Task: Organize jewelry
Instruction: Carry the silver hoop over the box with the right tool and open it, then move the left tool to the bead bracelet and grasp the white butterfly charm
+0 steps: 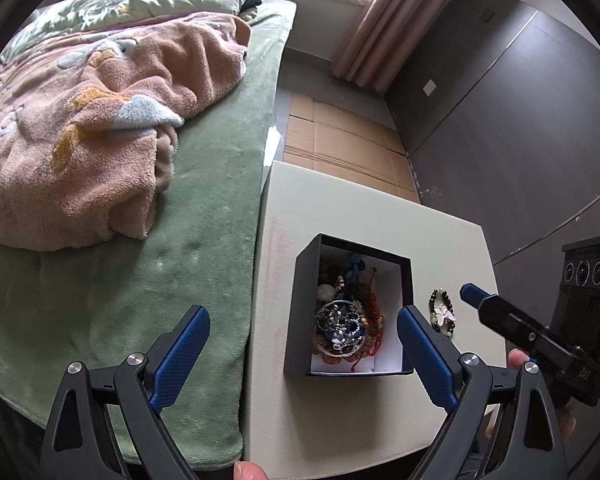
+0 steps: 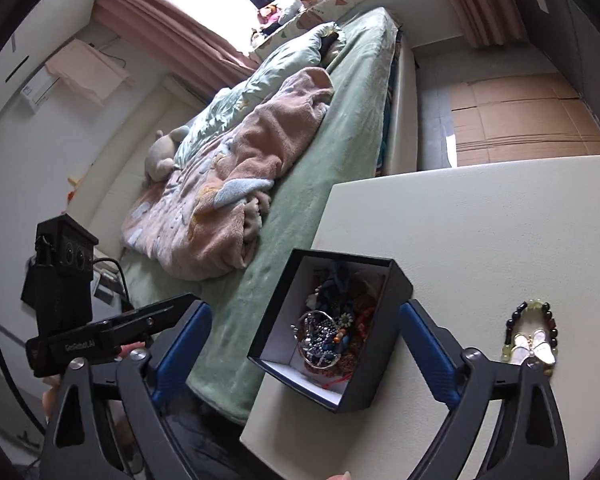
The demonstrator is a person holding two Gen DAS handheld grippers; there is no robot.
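**A:** Right wrist view, we're looking at the beaded bracelet (image 2: 534,334) lying loose on the tabletop (image 2: 480,240), off to the right of the black box (image 2: 332,332) and sitting just outside our right gripper (image 2: 304,346)'s right finger. Jaws are spread wide and holding nothing, and right now they're straddling the box, not the bracelet.

**B:** Yep, and in the left wrist view we're seeing the same bracelet (image 1: 442,312) between the box (image 1: 350,308) and the tabletop's right edge. Left gripper (image 1: 302,354) is gaping open too, empty.

**A:** So we're guessing the right hand's nearer. Its long axis is running roughly away from us, so we'd be shifting right and pinching across it.
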